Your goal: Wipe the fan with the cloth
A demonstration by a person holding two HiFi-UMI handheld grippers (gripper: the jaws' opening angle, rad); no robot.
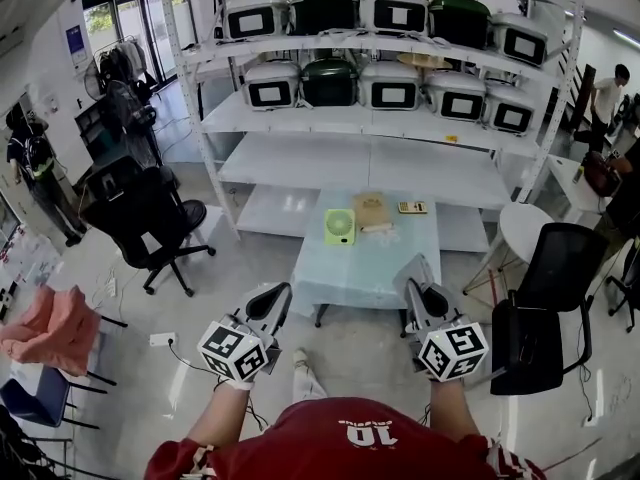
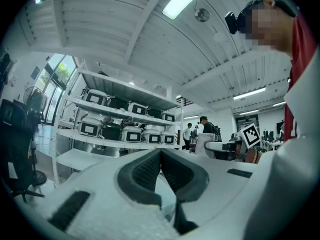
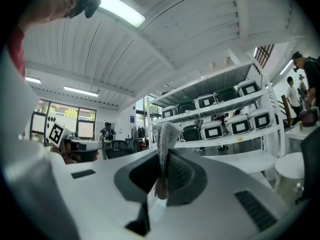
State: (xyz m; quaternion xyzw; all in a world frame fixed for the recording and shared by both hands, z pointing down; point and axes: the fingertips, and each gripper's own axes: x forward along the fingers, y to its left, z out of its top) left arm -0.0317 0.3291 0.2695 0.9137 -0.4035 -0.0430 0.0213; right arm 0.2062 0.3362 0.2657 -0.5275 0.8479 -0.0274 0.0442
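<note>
Wiping looks not yet begun: the right gripper (image 3: 162,170) pinches the cloth (image 3: 165,135) between its jaws, the left gripper (image 2: 160,160) is closed on nothing. The fan (image 1: 340,226) stands well ahead of the 2 (seemingly untouched).

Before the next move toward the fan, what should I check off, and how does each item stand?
1. Grip on cloth: ok, pinched between the jaws of the right gripper.
2. Spare left gripper: ok, jaws together, nothing between.
3. View of fan on table: ok, in plain sight.
4. Reach to the fan: not ok, both grippers held short of it.
5. Blades stopped: cannot tell.
</note>
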